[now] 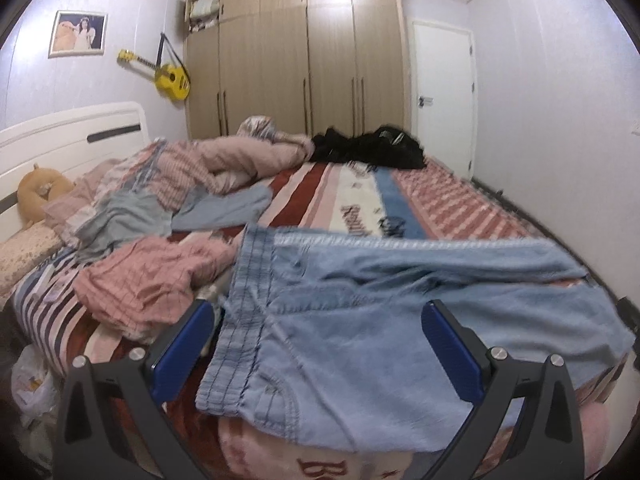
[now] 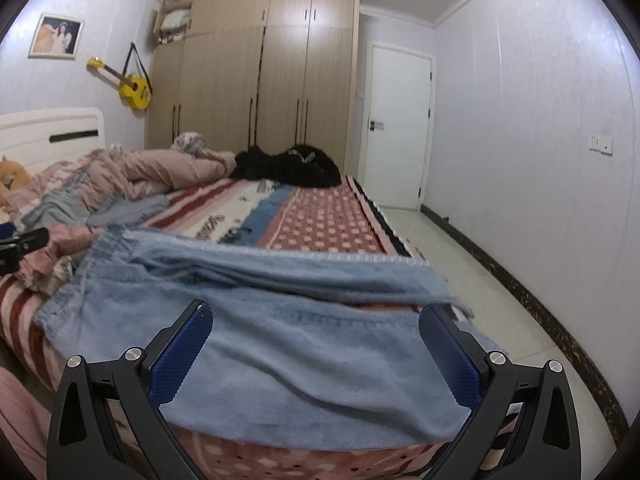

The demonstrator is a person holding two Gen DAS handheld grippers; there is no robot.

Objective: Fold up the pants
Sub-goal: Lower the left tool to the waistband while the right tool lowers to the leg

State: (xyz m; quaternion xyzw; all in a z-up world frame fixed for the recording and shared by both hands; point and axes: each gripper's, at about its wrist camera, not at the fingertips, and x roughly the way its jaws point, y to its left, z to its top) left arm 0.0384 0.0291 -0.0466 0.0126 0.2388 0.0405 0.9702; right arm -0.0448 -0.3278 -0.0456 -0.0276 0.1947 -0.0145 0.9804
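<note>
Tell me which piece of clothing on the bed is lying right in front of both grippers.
The light blue denim pants, spread flat at the bed's near edge. The pink checked garment and black clothes are bunched up farther off.

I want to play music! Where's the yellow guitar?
The yellow guitar hangs on the left wall, between the framed picture and the wardrobe.

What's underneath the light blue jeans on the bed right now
The light blue jeans lie on a striped and dotted blanket, which shows around their edges. Anything directly beneath the denim is covered, so it cannot be seen.
</note>
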